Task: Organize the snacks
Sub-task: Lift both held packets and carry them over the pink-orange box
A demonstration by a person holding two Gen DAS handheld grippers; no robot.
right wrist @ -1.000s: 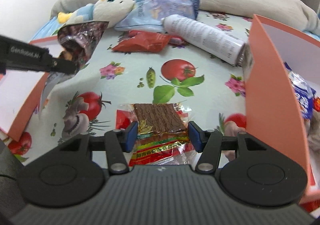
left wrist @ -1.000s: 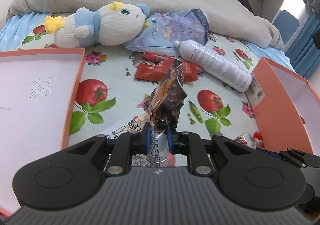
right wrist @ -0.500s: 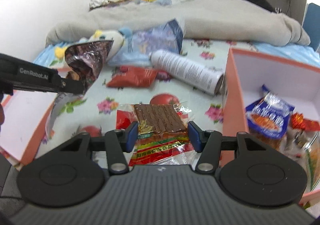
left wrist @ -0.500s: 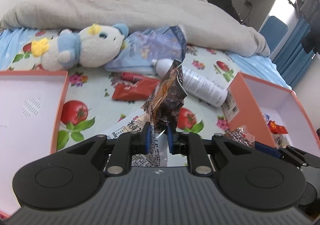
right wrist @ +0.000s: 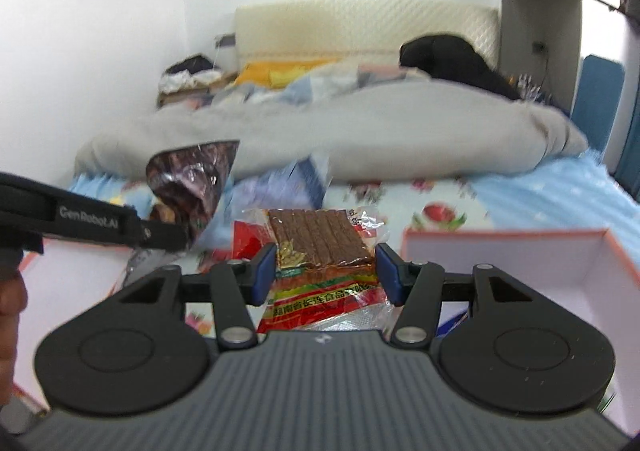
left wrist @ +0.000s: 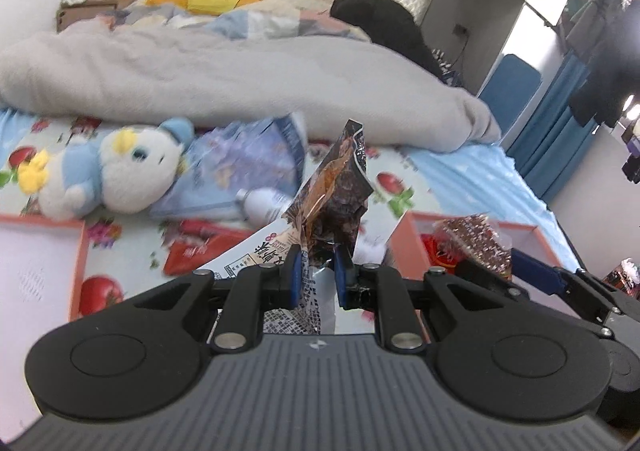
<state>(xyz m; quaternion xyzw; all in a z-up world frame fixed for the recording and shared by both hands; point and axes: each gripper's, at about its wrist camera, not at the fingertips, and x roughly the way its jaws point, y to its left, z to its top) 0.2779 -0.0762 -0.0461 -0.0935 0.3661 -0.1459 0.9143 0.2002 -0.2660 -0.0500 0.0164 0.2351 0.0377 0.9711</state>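
The left hand-held gripper (left wrist: 316, 271) was clamped on a dark snack bag (left wrist: 334, 203), held up above the bed. The right hand-held gripper (right wrist: 326, 271) gripped a brown wafer pack (right wrist: 320, 239) near the right box (right wrist: 500, 263), which already held some snacks. A red packet (left wrist: 200, 253) and a large blue bag (left wrist: 248, 159) were left on the bed (left wrist: 460, 179), so sorting looked about midway.

Snack pouch (left wrist: 332, 207) hides most of the bottle (left wrist: 262, 207).
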